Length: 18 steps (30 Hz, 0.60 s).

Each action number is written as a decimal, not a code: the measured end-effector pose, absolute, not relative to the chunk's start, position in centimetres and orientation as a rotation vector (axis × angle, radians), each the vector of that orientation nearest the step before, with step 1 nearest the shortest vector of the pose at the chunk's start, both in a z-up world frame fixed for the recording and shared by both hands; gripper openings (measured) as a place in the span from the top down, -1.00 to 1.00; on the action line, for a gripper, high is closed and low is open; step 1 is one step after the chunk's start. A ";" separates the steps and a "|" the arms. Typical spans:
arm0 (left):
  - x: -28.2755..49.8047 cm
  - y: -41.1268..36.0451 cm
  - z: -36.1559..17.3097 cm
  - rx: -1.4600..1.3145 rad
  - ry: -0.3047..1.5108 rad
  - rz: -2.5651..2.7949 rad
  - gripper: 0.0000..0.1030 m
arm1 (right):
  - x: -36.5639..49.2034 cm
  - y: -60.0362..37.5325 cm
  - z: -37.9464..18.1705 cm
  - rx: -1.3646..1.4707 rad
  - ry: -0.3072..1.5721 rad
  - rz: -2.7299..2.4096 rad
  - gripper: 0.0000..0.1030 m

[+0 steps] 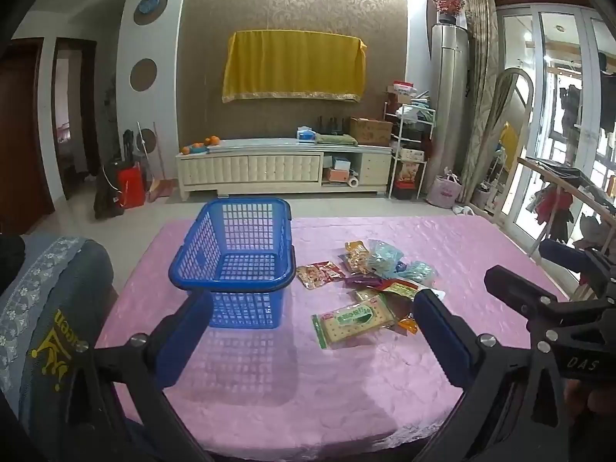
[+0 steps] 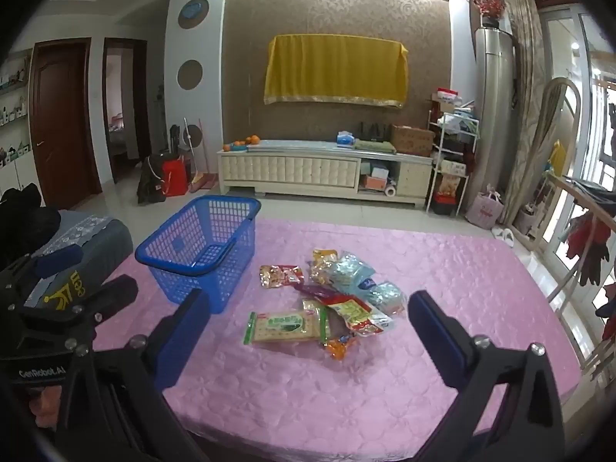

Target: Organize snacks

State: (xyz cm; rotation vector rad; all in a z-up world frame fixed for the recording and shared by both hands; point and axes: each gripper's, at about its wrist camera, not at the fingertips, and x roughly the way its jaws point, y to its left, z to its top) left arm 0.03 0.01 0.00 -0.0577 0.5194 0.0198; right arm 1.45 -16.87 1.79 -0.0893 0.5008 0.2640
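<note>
The snack packets lie in a loose heap on the pink tablecloth, the green cracker pack nearest the camera. The blue basket stands just beside the heap, to its left, and is empty (its mesh floor shows bare). Nothing has been sorted yet; every packet remains to be moved. The left gripper and right gripper both hang above the table with jaws spread wide, holding nothing.

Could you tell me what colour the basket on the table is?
The basket is blue plastic lattice, clearest in the left wrist view.
</note>
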 end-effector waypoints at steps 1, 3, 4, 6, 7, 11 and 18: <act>0.0 0.0 0.0 -0.055 0.516 0.027 -1.00 | 1.4 -16.8 1.8 -0.088 0.498 0.263 -1.00; -0.1 -0.1 0.0 -0.053 0.508 0.042 -1.00 | 1.4 -16.8 1.8 -0.089 0.501 0.263 -1.00; -0.2 -0.2 0.1 -0.055 0.505 0.049 -1.00 | 1.5 -16.8 1.8 -0.089 0.504 0.266 -1.00; -0.3 -0.4 0.1 -0.053 0.500 0.065 -1.00 | 1.4 -16.9 1.9 -0.091 0.504 0.263 -1.00; -0.4 -0.6 0.1 -0.049 0.496 0.073 -1.00 | 1.6 -17.0 1.8 -0.094 0.504 0.260 -1.00; -0.1 -1.6 0.2 -0.053 0.520 0.021 -1.00 | 1.5 -16.9 1.7 -0.101 0.502 0.260 -1.00; 0.1 -0.3 -0.1 -0.068 0.518 -0.006 -1.00 | 1.4 -16.9 1.6 -0.107 0.496 0.259 -1.00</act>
